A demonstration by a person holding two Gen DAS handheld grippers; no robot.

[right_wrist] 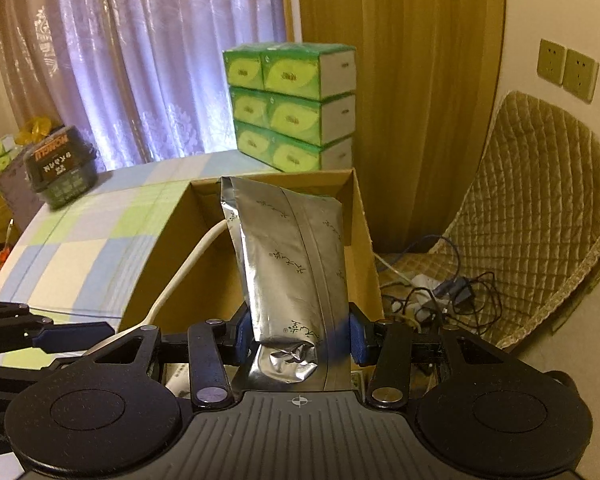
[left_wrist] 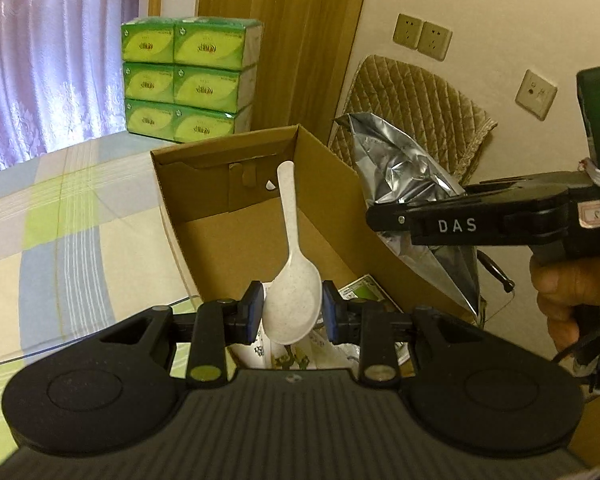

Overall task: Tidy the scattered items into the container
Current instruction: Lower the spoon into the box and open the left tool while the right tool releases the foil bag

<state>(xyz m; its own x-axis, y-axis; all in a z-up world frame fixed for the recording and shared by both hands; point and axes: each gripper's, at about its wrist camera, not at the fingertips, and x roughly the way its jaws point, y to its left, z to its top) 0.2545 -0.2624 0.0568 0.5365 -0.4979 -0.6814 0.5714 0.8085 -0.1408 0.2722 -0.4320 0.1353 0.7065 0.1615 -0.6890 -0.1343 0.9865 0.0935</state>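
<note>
An open cardboard box (left_wrist: 332,184) (right_wrist: 362,216) stands on the checked tablecloth. My left gripper (left_wrist: 292,312) is shut on the bowl of a white plastic spoon (left_wrist: 292,280), whose handle points up over the box. The spoon's handle (right_wrist: 188,260) also shows in the right wrist view. My right gripper (right_wrist: 300,332) is shut on a silver foil pouch (right_wrist: 296,264) held upright over the box's right side. From the left wrist view the pouch (left_wrist: 400,160) hangs at the box's right wall under the right gripper's black body. Printed packets (left_wrist: 364,292) lie inside the box.
Stacked green tissue packs (left_wrist: 188,76) (right_wrist: 288,108) stand behind the box. A quilted chair (right_wrist: 540,220) with tangled cables (right_wrist: 440,288) is to the right. A dark container (right_wrist: 60,168) sits at the table's far left. Wall sockets (left_wrist: 420,36) are behind.
</note>
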